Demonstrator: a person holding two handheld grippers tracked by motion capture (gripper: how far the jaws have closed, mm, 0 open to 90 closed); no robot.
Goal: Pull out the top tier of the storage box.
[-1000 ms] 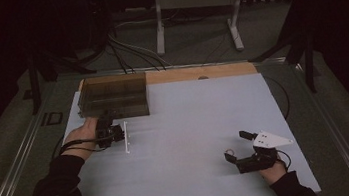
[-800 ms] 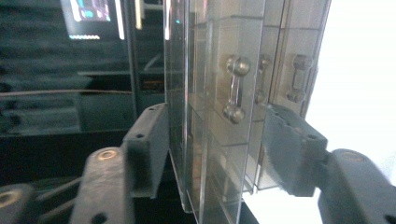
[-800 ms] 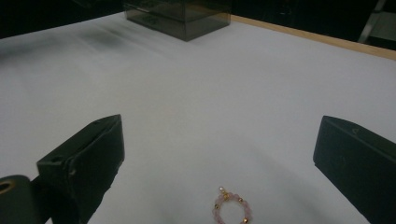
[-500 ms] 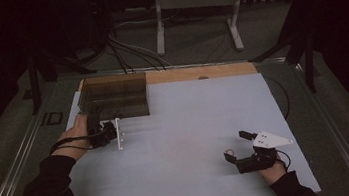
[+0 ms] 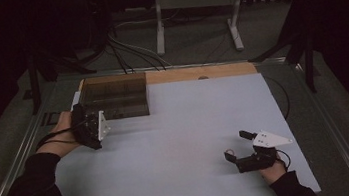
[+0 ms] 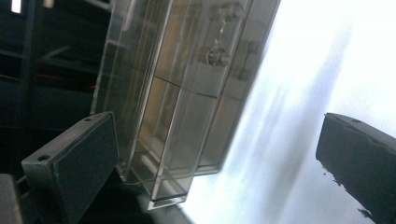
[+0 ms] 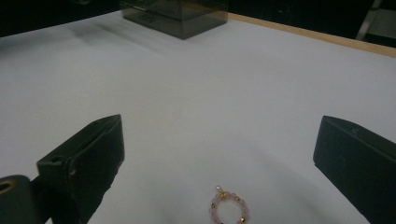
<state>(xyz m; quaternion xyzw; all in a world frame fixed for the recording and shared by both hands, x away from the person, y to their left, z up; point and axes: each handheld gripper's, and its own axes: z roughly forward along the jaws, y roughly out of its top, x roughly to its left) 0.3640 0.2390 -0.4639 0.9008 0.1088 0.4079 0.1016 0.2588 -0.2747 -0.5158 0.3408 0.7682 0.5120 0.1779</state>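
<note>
Two grippers work over the pale tabletop (image 5: 176, 128). At the near right, the right gripper (image 5: 241, 147) rests low on the surface with its fingers (image 7: 86, 161) spread wide and released – a small ring of pink and gold beads (image 7: 229, 208) lies flat on the tabletop between them, touching neither. At the far left, the left gripper (image 5: 91, 131) is raised just beside the near left corner of a clear smoky plastic box (image 5: 114, 98). Its fingers (image 6: 79, 168) have just been opening and now stand fully apart – nothing is between them. Another small bead piece (image 6: 215, 55) shows through the box wall.
</note>
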